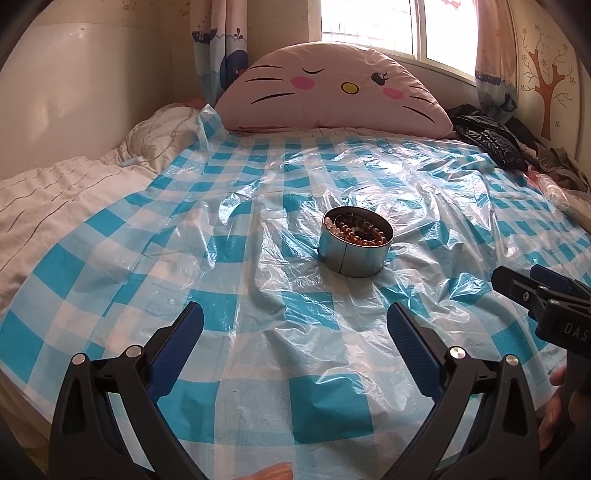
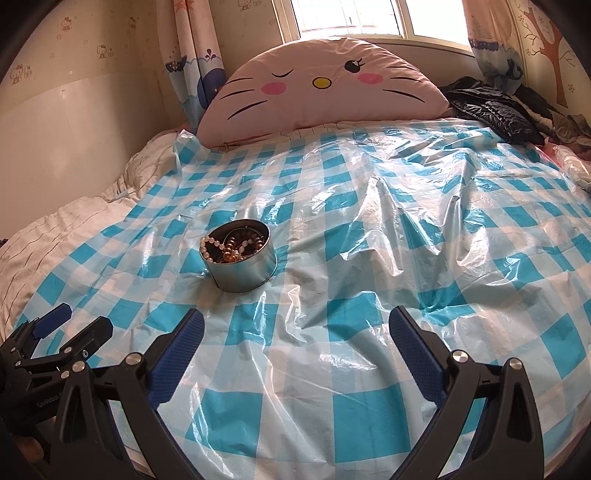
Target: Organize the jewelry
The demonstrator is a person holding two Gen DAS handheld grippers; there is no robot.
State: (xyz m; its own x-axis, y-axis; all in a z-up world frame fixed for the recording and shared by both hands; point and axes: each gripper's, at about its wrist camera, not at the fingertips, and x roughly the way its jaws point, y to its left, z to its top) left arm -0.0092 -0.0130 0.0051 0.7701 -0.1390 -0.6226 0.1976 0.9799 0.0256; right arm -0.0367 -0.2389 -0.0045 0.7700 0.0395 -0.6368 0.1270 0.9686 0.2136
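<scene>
Beaded bracelets [image 1: 364, 230], in amber, dark and pearly white beads, are lying coiled inside a round metal tin [image 1: 354, 258] that is sitting open-topped on a crinkled plastic sheet [image 1: 258, 206] checked in blue and white. In the left wrist view the tin is sitting just right of the frame's centre; in the right wrist view the same tin [image 2: 240, 264] is appearing left of centre, with a pearly strand [image 2: 212, 245] draping against its near-left rim and the amber beads heaped beside it. The left gripper [image 1: 295, 325] is filling the bottom of its own view with both blue-padded fingers spread wide, nothing between them, and is hovering over the sheet well short of the tin. The right gripper [image 2: 297, 328] is likewise standing spread and empty at the bottom of its view, with the tin lying beyond and to the left of its left finger. Each tool is also showing in the other's view: the right gripper [image 1: 532, 284] is entering at the right edge, and the left gripper [image 2: 74, 325] at the lower left. A pink cat-face cushion [image 1: 328, 92] is leaning at the head of the bed in the upper centre, beneath a bright window [image 1: 384, 26]. A black padded garment [image 1: 487, 138] is lying at the upper right, and white bedding [image 1: 55, 192] is bunching along the left edge.
</scene>
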